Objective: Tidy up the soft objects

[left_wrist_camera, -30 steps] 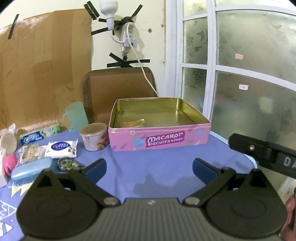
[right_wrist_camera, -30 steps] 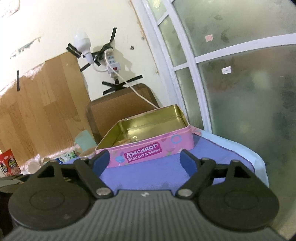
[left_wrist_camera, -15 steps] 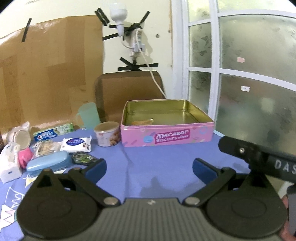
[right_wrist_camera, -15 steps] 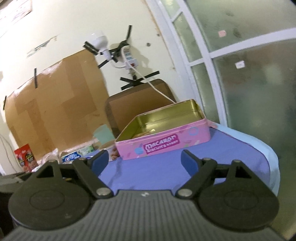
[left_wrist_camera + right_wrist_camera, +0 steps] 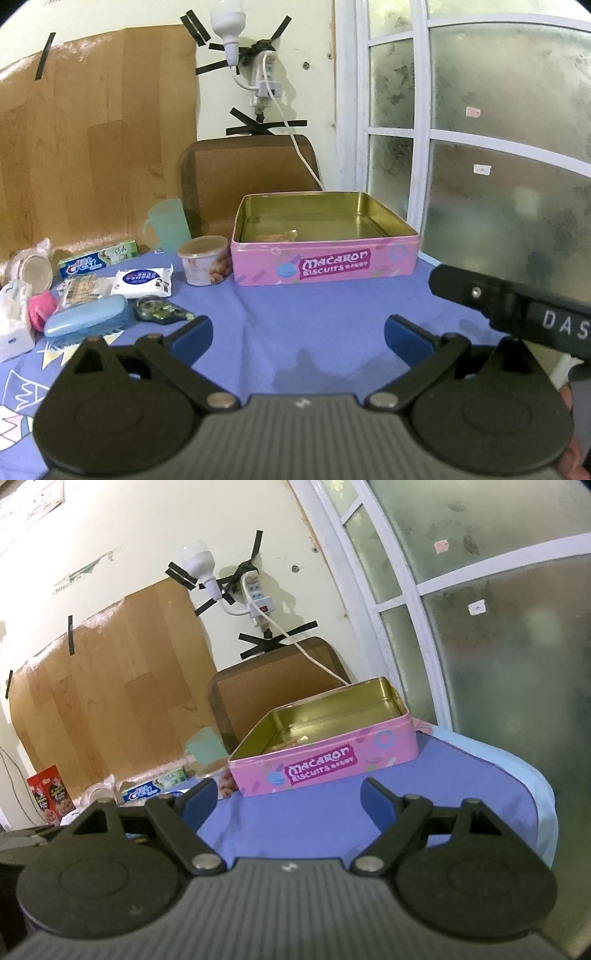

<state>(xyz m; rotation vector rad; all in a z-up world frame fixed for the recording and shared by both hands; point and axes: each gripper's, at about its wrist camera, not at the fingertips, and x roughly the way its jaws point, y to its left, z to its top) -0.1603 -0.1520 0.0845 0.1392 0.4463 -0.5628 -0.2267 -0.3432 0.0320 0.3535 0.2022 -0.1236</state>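
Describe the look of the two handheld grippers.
Both match: the left gripper and right gripper have matte black ribbed bodies, round black discs on either side, black linkage arms with silver pivot pins and blue finger pads. The left view shows white letters "DAS" on the right one's side.

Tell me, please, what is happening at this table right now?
A person holds a two-finger gripper in each hand over a table with a blue cloth. The left gripper and right gripper are both open and hold nothing. Ahead stands an open pink biscuit tin with one small item already lying inside. The remaining things, among them a wipes pack, a blue case and a pink soft item, lie in a cluster to the left, untouched.
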